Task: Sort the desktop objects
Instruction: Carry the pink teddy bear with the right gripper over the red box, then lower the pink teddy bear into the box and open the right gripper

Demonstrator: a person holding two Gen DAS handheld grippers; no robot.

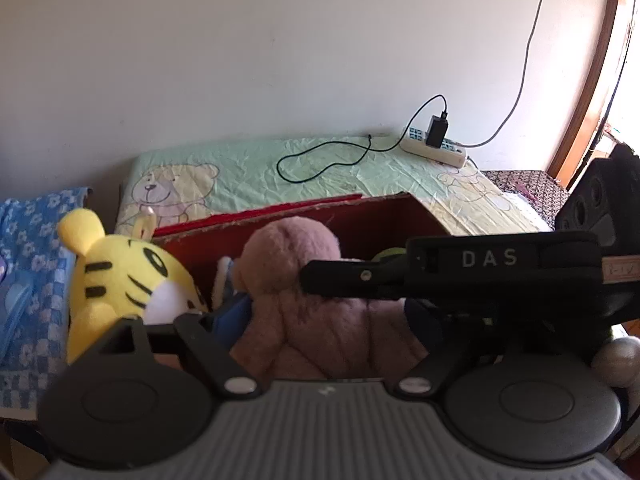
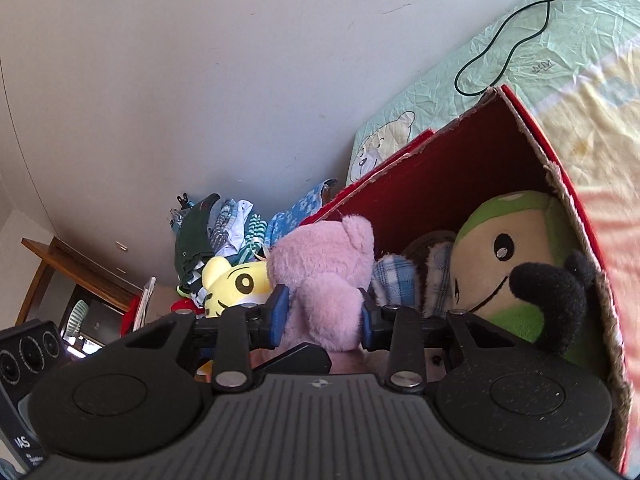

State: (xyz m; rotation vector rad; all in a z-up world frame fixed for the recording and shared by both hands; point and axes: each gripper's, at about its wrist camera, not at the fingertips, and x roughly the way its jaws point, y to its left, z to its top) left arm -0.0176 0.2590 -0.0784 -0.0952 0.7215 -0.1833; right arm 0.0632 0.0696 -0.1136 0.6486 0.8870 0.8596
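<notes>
"DAS" on right gripper point(image 1: 490, 258), "MM" on sheet point(image 2: 543, 66)

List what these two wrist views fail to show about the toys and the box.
- Pink plush: its lower body, right wrist view, hidden behind the right gripper, whose blue pads press its sides.
- Green plush: lower half, cut off by the gripper body and the red box wall.
- Yellow tiger plush: body, left wrist view, hidden behind the left gripper.
- Box floor: covered by toys in both views.
</notes>
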